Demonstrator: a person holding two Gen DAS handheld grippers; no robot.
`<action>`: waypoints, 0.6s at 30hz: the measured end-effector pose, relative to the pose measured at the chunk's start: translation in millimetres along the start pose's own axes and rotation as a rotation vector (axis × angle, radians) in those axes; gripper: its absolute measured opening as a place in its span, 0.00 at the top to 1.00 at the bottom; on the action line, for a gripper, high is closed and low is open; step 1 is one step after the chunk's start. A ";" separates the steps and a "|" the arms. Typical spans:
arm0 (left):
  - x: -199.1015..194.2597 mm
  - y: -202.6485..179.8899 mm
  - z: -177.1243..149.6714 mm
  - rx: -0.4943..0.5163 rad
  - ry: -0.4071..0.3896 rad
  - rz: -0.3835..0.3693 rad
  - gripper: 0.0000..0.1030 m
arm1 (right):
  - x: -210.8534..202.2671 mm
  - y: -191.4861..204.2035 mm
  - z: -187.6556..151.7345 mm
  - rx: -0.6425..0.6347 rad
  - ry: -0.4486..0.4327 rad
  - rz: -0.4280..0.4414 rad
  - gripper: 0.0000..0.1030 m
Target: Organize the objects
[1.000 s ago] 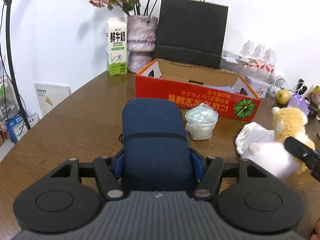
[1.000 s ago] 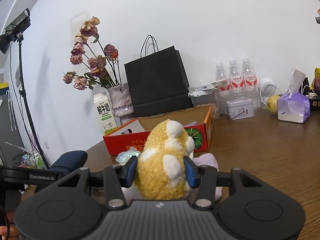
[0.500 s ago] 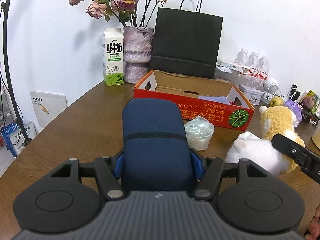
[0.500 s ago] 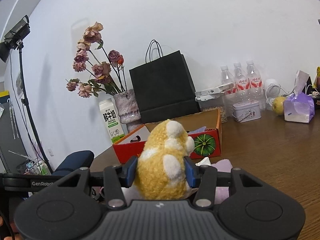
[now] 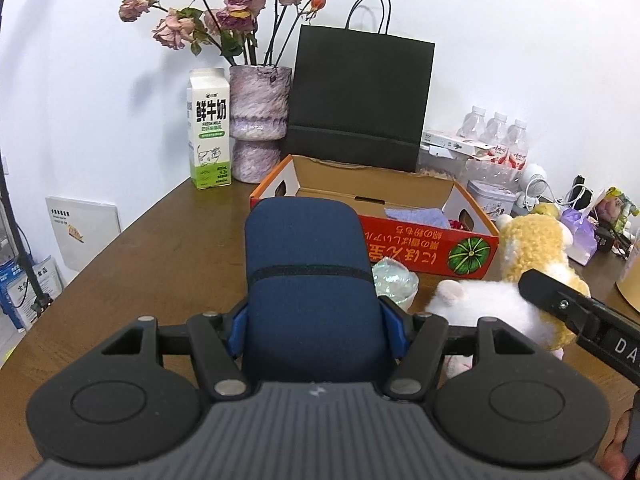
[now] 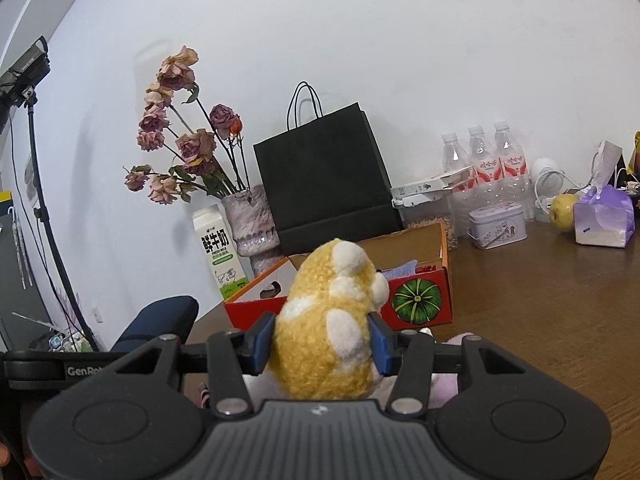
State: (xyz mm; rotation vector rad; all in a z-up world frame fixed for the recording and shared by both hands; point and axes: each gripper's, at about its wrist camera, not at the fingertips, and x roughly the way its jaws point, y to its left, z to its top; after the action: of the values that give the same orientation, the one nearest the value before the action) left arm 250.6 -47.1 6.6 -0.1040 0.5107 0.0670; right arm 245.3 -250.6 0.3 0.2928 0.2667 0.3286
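Observation:
My left gripper is shut on a dark blue soft case and holds it above the wooden table. My right gripper is shut on a yellow and white plush toy, lifted off the table. The plush also shows at the right of the left wrist view, and the blue case shows at the left of the right wrist view. An open red cardboard box with a pumpkin picture stands just ahead of both grippers, with a purple cloth inside.
A crinkled plastic cup sits between the case and the box. Behind the box stand a black paper bag, a vase of dried roses and a milk carton. Water bottles, a tin and a tissue pack are at the right.
Both grippers have risen with their objects. The plush has come off the table and the box now sits lower and nearer in both views.

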 end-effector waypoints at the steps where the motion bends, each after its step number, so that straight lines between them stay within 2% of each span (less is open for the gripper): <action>1: 1.5 -0.4 1.5 0.002 -0.001 -0.002 0.37 | 1.9 0.3 1.0 0.002 -0.001 -0.001 0.54; 18: 35.0 -4.6 32.3 -0.008 -0.033 -0.024 0.37 | 40.0 4.1 26.0 0.005 -0.028 -0.014 0.54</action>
State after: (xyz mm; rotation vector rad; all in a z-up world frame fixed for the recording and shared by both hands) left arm 297.2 -46.6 17.9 -0.1166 0.4766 0.0472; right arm 288.5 -239.0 17.3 0.3005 0.2424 0.3096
